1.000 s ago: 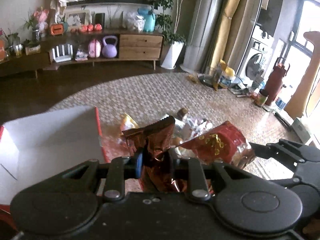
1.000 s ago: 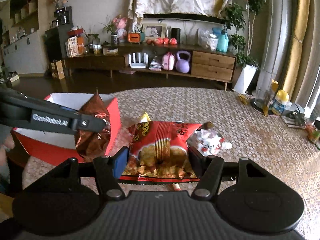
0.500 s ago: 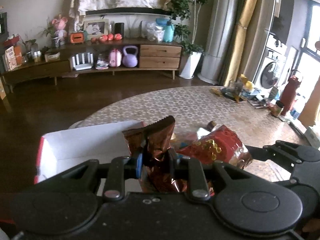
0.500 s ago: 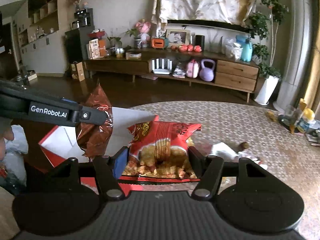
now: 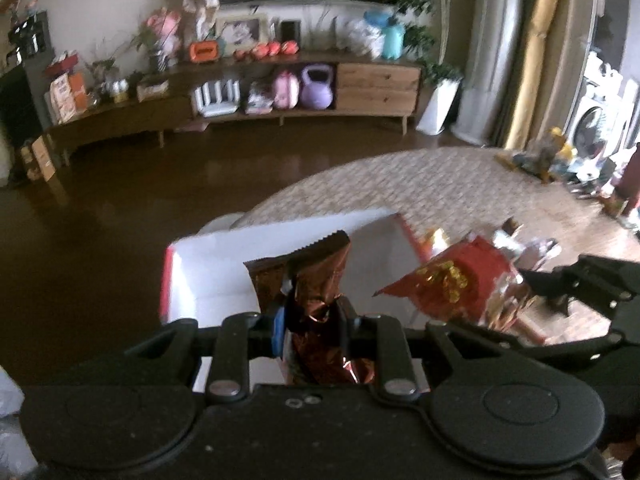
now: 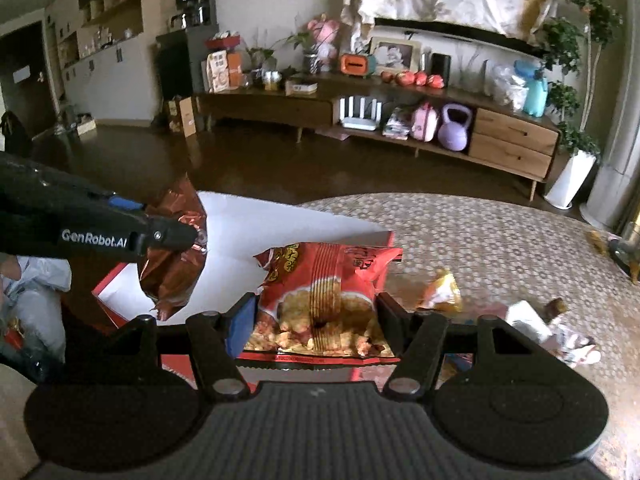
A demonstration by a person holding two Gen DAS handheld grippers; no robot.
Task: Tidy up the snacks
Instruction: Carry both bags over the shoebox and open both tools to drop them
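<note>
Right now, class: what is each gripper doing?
Left gripper: closed on the brown foil snack packet.
Right gripper: closed on the red snack bag.

We see a glossy copper-brown foil snack bag (image 5: 316,280) with a dark serrated top edge; a red crinkled snack bag (image 6: 326,296) printed with golden-yellow puffed pieces and yellow lettering; a cardboard box with red outer walls and a plain white inside (image 6: 280,236); a small orange-yellow wrapped sweet (image 6: 440,292); a table covering (image 6: 480,232) in a fine beige-and-brown mosaic pattern; the black plastic left gripper (image 6: 192,238) bears white lettering and a blue pad; beyond, a lilac kettlebell (image 6: 454,128) sits in a brown wooden sideboard (image 6: 516,140).
</note>
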